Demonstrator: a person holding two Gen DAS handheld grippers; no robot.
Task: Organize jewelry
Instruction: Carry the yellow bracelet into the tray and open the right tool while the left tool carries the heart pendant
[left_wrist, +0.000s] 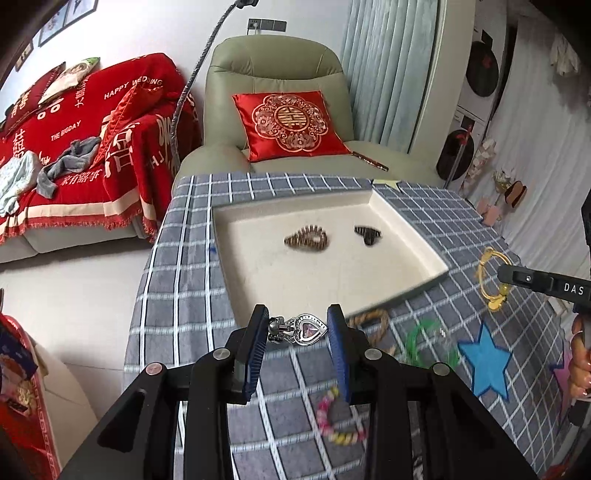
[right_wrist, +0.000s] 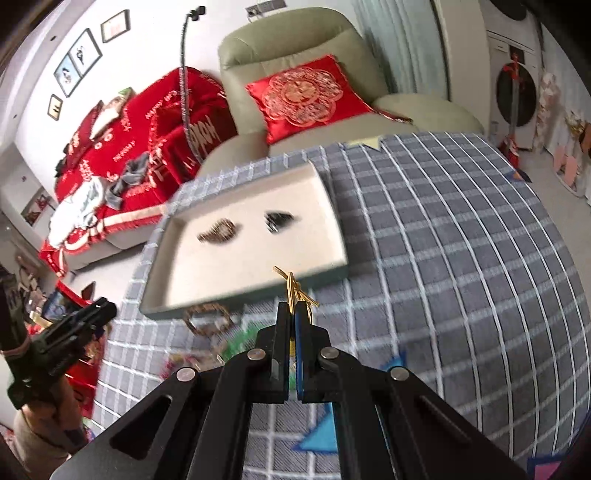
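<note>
- Left gripper (left_wrist: 297, 328), lower centre, is clamped on a silver heart bracelet (left_wrist: 301, 329) lying crosswise between its pads.
- Right gripper (right_wrist: 291, 306) is fully closed on a gold bangle (right_wrist: 293, 286).
- The cream tray (left_wrist: 406, 229) lies just beyond both grippers, up-frame.

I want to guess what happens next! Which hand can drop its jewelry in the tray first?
Probably left. Its gripper holds the heart bracelet just before the tray; the right gripper holds the gold bangle off beside it.

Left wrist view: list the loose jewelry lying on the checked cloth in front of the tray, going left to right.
Pink-and-yellow bead bracelet → brown rope bracelet → green bracelet.
</note>
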